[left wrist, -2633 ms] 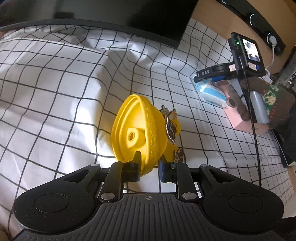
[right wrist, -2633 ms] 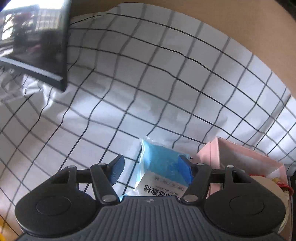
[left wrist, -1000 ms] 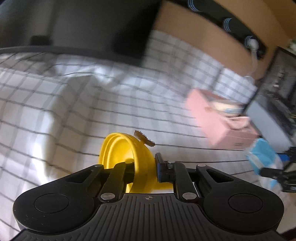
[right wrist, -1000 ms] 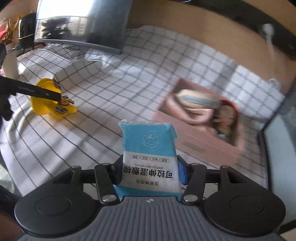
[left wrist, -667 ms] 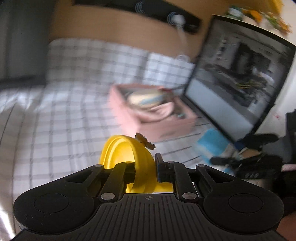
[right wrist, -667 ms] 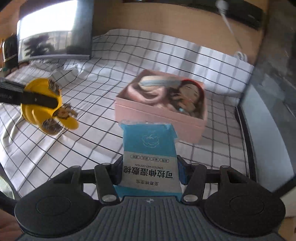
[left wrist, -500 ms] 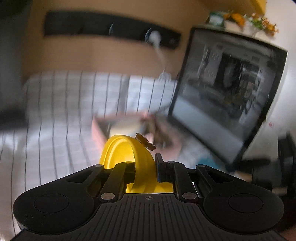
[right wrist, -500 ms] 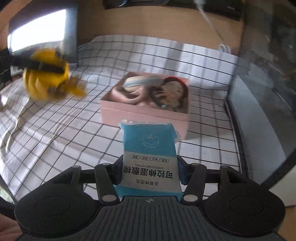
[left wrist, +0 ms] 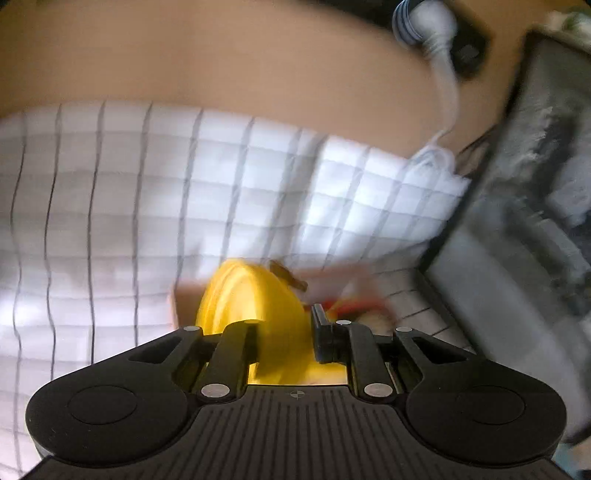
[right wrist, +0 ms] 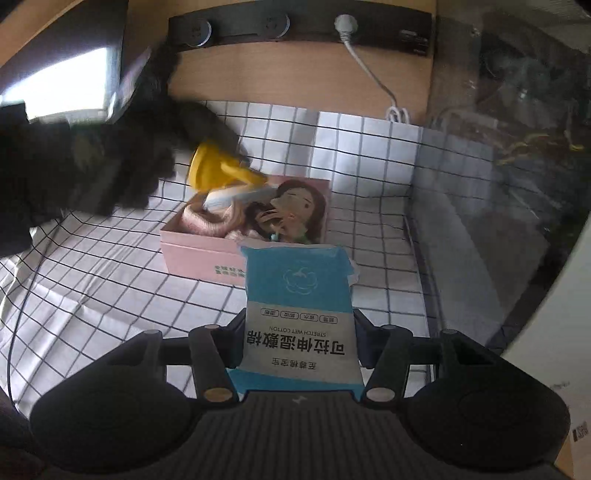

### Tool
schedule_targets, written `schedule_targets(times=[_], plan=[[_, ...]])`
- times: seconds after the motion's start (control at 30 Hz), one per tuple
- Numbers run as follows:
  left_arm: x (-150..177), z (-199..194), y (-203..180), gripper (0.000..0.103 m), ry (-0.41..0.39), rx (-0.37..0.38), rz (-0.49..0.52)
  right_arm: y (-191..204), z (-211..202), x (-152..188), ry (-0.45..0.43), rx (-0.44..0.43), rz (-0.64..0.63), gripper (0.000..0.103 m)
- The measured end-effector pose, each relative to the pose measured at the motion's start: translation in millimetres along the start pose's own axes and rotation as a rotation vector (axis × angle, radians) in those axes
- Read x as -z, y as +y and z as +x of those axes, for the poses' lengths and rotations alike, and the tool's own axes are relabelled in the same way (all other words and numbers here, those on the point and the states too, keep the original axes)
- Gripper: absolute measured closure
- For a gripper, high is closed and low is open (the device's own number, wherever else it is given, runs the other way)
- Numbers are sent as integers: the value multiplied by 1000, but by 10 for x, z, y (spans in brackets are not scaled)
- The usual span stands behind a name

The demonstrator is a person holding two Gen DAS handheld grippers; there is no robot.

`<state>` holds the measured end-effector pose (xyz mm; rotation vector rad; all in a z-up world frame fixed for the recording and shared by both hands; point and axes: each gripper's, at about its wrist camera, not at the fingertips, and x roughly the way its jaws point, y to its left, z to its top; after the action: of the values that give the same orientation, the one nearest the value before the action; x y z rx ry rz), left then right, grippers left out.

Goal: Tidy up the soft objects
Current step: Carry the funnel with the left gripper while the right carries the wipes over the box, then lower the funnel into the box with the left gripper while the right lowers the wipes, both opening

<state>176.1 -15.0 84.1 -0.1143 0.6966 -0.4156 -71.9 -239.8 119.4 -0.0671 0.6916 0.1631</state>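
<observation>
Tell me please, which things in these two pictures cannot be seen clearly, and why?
- Left wrist view: the pink box is only a motion-blurred smear, mostly hidden behind the yellow toy.
- Left wrist view: whether the left gripper pads still press the toy is unclear; its jaws have just been opening.
- Right wrist view: the left gripper is a dark blur over the box.
- Right wrist view: the cotton pack covers the box's near right corner.

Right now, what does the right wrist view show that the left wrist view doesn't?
Only the right wrist view: the blue cotton pack clamped in the right gripper, the doll inside the pink box, and the wall sockets.

Only the left wrist view: the left gripper, whose jaws have just been opening, with the toy between them.

Both: the yellow toy and the checked sheet.
</observation>
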Motion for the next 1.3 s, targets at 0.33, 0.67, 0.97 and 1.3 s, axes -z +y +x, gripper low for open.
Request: schedule_targets(times=[0.33, 0.67, 0.97, 1.3], plan=[[144, -220, 37, 81, -33, 49, -20, -167, 67, 33, 36, 33, 49, 48], [257, -497, -39, 79, -6, 132, 14, 48, 253, -289, -20, 20, -28, 48], [-276, -214, 1, 81, -51, 196, -15, -123, 723, -1184, -173, -32, 96, 48], [115, -198, 300, 78, 35, 179, -76, -5, 1913, -966, -1, -58, 141, 49]])
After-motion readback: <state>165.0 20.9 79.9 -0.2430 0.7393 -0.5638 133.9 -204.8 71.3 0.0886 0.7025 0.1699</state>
